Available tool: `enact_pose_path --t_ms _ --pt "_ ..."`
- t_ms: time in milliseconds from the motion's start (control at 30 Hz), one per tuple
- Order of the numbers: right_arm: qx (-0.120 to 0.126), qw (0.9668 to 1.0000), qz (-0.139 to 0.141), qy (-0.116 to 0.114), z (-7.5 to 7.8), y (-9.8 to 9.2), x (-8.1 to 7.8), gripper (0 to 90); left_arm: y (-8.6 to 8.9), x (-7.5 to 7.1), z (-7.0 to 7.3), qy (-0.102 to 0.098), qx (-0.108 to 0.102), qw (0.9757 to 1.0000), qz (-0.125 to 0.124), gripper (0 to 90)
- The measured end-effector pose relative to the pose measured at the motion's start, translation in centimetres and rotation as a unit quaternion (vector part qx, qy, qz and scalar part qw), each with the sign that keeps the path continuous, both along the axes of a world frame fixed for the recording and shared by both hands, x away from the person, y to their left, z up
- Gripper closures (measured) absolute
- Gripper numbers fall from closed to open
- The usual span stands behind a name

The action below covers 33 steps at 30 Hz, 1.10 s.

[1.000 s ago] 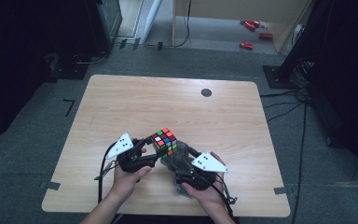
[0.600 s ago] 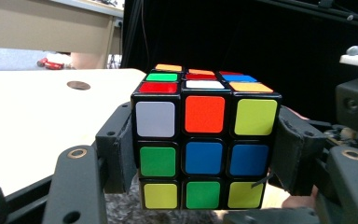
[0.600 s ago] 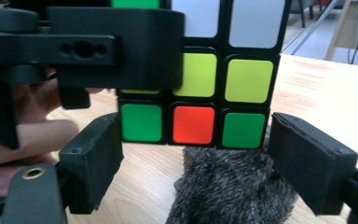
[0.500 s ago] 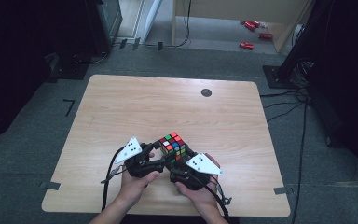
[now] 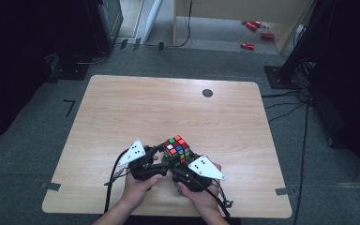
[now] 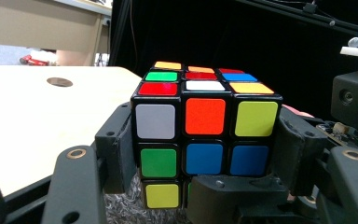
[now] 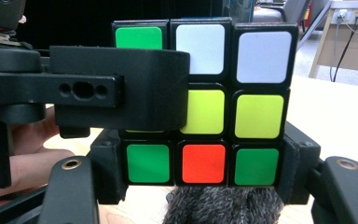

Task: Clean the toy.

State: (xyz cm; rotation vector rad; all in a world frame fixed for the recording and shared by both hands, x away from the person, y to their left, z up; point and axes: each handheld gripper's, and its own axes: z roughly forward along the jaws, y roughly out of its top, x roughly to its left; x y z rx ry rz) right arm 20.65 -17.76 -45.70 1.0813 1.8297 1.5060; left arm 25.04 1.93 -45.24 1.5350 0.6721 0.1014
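Two handheld grippers clamp a scrambled puzzle cube near the front edge of a wooden table.

The cube (image 5: 178,149) sits just above the light-wood table (image 5: 122,108), toward the middle of its near edge, pinned between both tools. The left gripper (image 6: 205,186) has its jaws closed on the cube's middle and lower layers, one on each side face; the right gripper (image 7: 200,179) grips the bottom layer the same way, while a jaw of the other tool crosses the face in its view. Rigid, light and smooth-stickered, the cube looks likely to slip under a loose pinch and to twist where its layers meet. The flat opposite faces of a single layer appear the safest hold.
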Motion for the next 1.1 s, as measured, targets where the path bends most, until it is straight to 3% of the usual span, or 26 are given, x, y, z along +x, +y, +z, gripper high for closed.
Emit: enact_pose_path --t_ms 400,600,1100 --pt "-0.010 0.9999 0.009 -0.006 0.08 -0.17 -0.20 34.4 0.35 0.22 0.32 0.011 -0.022 0.9996 -0.015 32.4" --pt "-0.013 0.9999 0.008 -0.008 0.11 -0.29 -0.26 34.3 0.22 0.10 0.52 0.011 -0.010 0.9998 -0.013 34.4" --pt "-0.013 0.9998 0.000 -0.016 0.25 -0.34 -0.39 33.1 0.06 0.27 0.37 0.067 -0.032 0.9971 -0.017 34.9"
